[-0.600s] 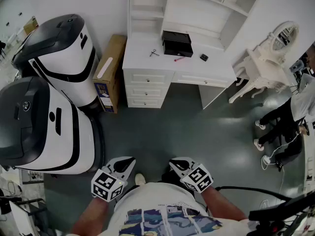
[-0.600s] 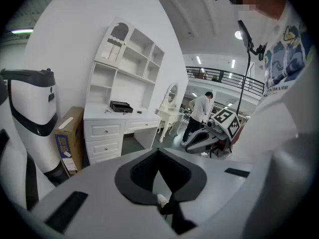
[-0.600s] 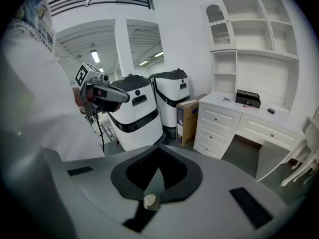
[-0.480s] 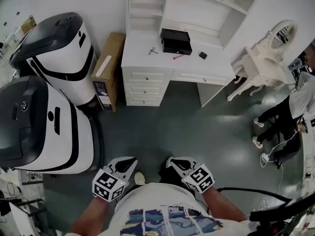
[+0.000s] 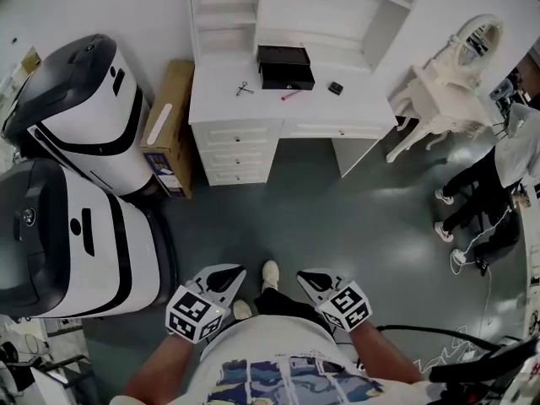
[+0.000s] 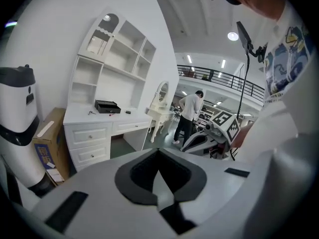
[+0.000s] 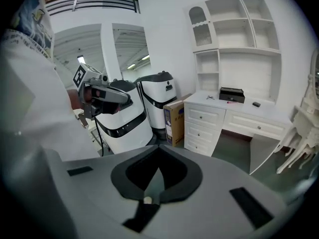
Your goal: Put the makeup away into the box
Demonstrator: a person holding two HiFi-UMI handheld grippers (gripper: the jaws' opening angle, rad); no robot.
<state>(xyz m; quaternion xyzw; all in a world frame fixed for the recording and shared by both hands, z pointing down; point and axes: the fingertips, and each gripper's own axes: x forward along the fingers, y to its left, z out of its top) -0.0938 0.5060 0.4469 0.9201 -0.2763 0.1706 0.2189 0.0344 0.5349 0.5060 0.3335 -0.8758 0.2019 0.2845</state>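
A black makeup box (image 5: 284, 66) stands open on a white desk (image 5: 363, 112) far ahead. On the desktop lie small metal scissors (image 5: 245, 89), a pink stick (image 5: 290, 95) and a small dark item (image 5: 336, 88). My left gripper (image 5: 226, 274) and right gripper (image 5: 309, 278) are held close to the person's body, well short of the desk, both shut and empty. The box shows small in the left gripper view (image 6: 107, 106) and in the right gripper view (image 7: 232, 94). In those views the left gripper (image 6: 158, 152) and right gripper (image 7: 159, 150) have their jaws together.
Two large white and black machines (image 5: 76, 108) stand at the left, with a cardboard carton (image 5: 164, 133) beside the desk. A white ornate dressing table (image 5: 447, 99) and a standing person (image 5: 494, 201) are at the right. Grey floor (image 5: 321, 201) lies between me and the desk.
The desk and box have slid left in the head view as the person steps forward; a second shoe now shows between the grippers. Both grippers stay shut near the body.
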